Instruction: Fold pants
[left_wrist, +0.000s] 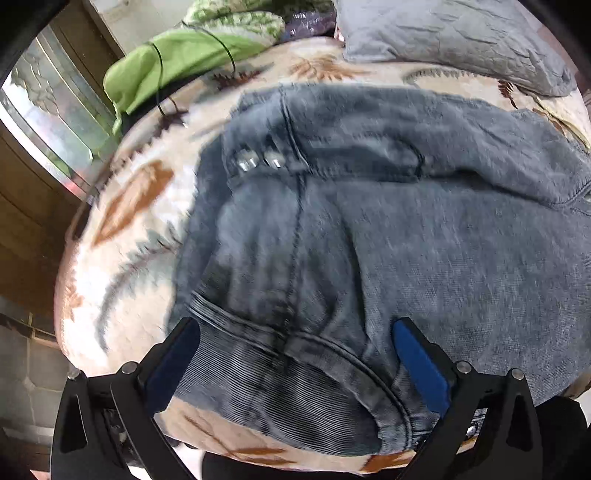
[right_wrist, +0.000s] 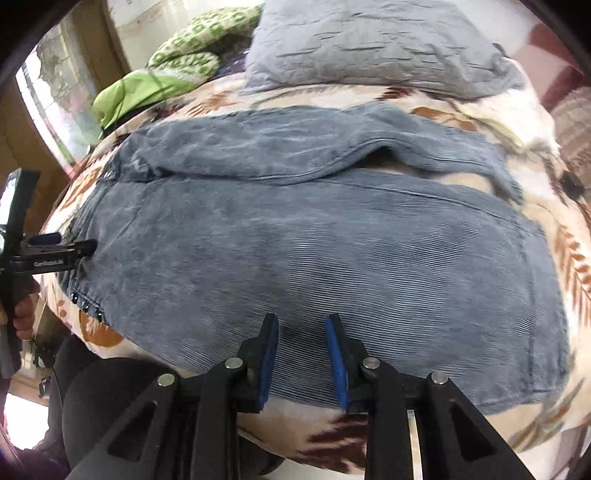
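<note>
Left wrist view has one left gripper with its two blue-padded fingers spread wide over the waistband end of one pair of grey-blue pants, holding nothing; two metal buttons show ahead of it on the waist, blurred. Right wrist view has one right gripper with its two fingers partly apart, a narrow gap between the pads, above the near trouser leg close to its near edge, and whether the pads touch cloth cannot be told. The pants lie spread on one leaf-patterned blanket, two legs side by side, the second leg beyond the first. Beyond the pants sits one grey pillow; ahead and to the left lies one green cloth
</note>
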